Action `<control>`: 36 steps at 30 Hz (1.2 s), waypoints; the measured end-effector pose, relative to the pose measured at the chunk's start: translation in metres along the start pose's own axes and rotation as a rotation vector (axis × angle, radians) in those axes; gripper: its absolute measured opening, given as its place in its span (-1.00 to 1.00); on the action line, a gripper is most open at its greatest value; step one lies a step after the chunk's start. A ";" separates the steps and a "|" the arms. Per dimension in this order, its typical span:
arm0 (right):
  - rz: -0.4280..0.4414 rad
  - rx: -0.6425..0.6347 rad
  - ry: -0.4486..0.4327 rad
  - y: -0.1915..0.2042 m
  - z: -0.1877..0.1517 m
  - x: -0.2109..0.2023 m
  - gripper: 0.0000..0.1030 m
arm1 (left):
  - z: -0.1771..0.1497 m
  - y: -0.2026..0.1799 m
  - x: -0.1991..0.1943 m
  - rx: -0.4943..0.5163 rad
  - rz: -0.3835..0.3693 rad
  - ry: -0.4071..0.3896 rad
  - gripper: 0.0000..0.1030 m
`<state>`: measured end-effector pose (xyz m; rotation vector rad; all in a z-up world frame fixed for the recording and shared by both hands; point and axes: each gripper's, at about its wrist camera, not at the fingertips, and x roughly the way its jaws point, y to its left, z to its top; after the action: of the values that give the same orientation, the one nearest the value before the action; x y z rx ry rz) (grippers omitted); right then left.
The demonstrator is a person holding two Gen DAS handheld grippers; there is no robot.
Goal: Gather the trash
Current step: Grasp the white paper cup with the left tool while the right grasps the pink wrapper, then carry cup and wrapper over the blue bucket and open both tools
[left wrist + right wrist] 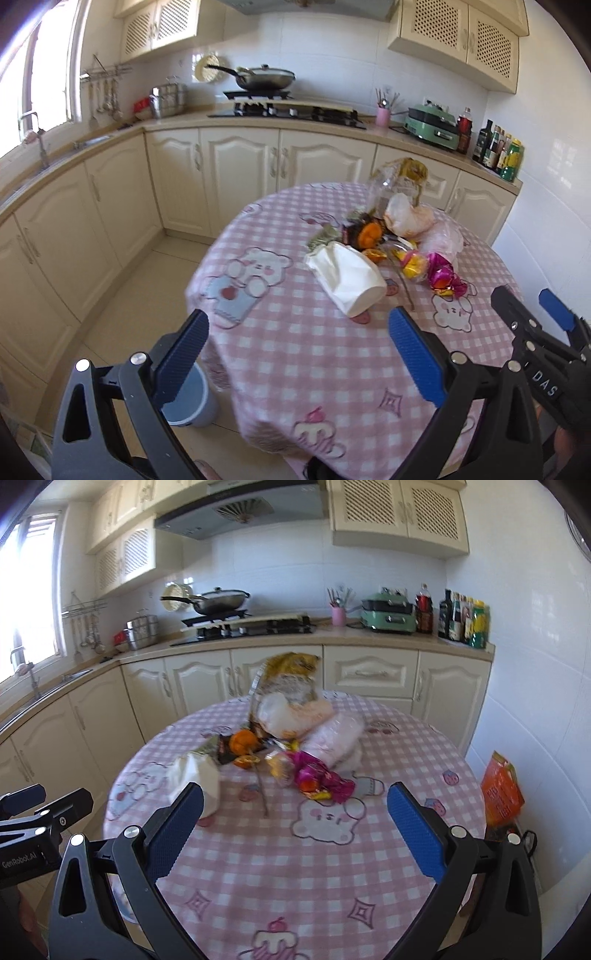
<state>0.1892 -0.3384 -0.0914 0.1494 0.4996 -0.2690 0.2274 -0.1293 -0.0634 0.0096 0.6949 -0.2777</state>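
A pile of trash lies on the round table with the pink checked cloth (295, 354) (295, 867): a crumpled white paper bag (347, 277) (195, 779), orange peel (367, 232) (242, 742), a pink foil wrapper (441, 275) (317, 775), plastic bags (406, 218) (295, 716) and a tall yellow snack bag (402, 181) (291, 679). My left gripper (299, 332) is open and empty, short of the white bag. My right gripper (295, 805) is open and empty, short of the pink wrapper; it also shows in the left wrist view (532, 310).
A blue-grey bin (188, 402) stands on the floor left of the table. Cream kitchen cabinets (240, 173) with a stove and wok (264, 79) line the back. An orange bag (500, 790) leans by the right wall.
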 end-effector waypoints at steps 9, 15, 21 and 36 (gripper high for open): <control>-0.045 0.064 0.078 -0.038 -0.002 0.059 0.86 | 0.018 -0.034 0.099 -0.015 -0.011 0.130 0.86; -0.026 0.067 0.131 -0.043 0.003 0.092 0.86 | 0.026 -0.035 0.133 -0.033 -0.033 0.188 0.85; 0.016 0.013 0.210 -0.034 0.012 0.126 0.86 | 0.029 -0.039 0.148 -0.013 -0.103 0.219 0.27; 0.038 0.011 0.251 -0.025 0.000 0.106 -0.13 | 0.022 -0.018 0.104 -0.001 -0.161 0.111 0.09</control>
<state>0.2719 -0.3850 -0.1454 0.2040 0.7434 -0.2171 0.3135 -0.1752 -0.1107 -0.0316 0.8077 -0.4335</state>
